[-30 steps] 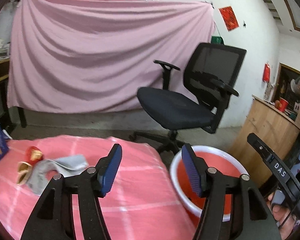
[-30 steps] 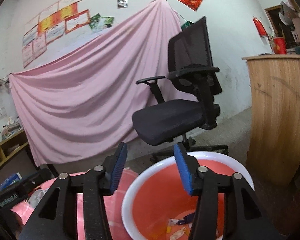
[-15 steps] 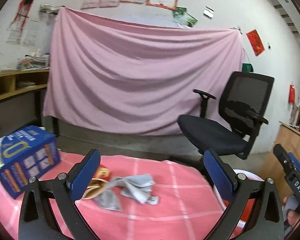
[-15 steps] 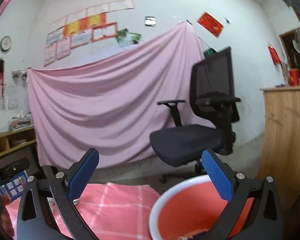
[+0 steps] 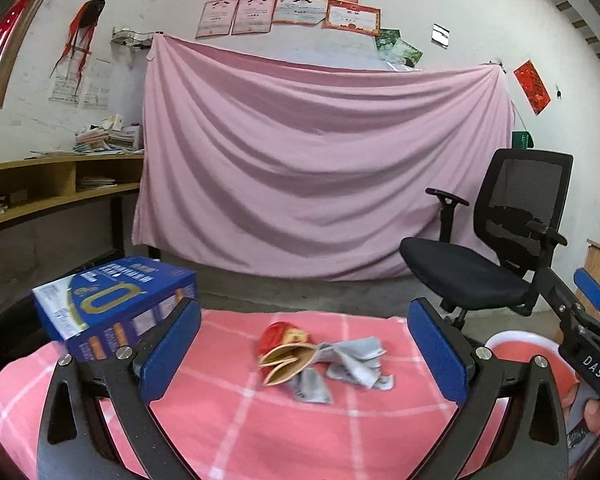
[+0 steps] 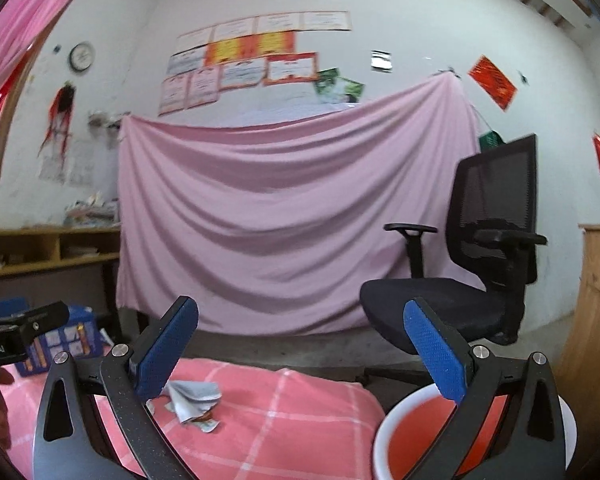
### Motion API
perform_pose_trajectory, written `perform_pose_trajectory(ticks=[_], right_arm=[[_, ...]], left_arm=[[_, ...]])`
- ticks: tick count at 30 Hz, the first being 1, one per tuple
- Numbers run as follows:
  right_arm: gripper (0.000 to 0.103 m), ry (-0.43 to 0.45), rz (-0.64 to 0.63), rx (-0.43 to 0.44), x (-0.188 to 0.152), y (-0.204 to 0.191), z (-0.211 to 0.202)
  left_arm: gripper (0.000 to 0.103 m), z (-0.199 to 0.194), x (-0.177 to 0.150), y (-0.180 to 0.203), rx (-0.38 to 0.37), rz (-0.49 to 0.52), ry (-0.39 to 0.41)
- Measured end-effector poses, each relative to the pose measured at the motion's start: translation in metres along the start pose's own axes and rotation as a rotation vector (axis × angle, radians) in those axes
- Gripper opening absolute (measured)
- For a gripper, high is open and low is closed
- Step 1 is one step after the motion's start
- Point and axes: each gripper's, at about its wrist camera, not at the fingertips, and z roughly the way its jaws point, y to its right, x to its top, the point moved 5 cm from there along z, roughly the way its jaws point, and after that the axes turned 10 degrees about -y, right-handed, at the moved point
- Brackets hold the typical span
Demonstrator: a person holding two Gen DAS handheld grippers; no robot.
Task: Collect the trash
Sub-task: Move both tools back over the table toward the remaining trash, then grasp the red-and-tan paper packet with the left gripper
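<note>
Both tongs gape empty: left gripper (image 5: 304, 344), right gripper (image 6: 300, 344). Wrappers (image 5: 316, 364) lie on pink cloth (image 5: 240, 432) left of basin (image 6: 396, 436); loose pile may scatter.

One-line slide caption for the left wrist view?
Open left claw faces crumpled wrappers on pink checked cloth, blue box at left.

Left gripper (image 5: 303, 346) hung with jaws spread wide and nothing between them; right gripper (image 6: 300, 348) pointed level, likewise gaping and bare.
</note>
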Motion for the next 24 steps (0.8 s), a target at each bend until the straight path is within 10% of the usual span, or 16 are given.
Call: perform_pose_trajectory(ticks=[24], right_arm=[[0.103, -0.409, -0.191, 0.038, -0.057, -0.051, 0.078]], left_arm=[[0.097, 0.077, -0.043, -0.038, -0.012, 0.053, -0.391]])
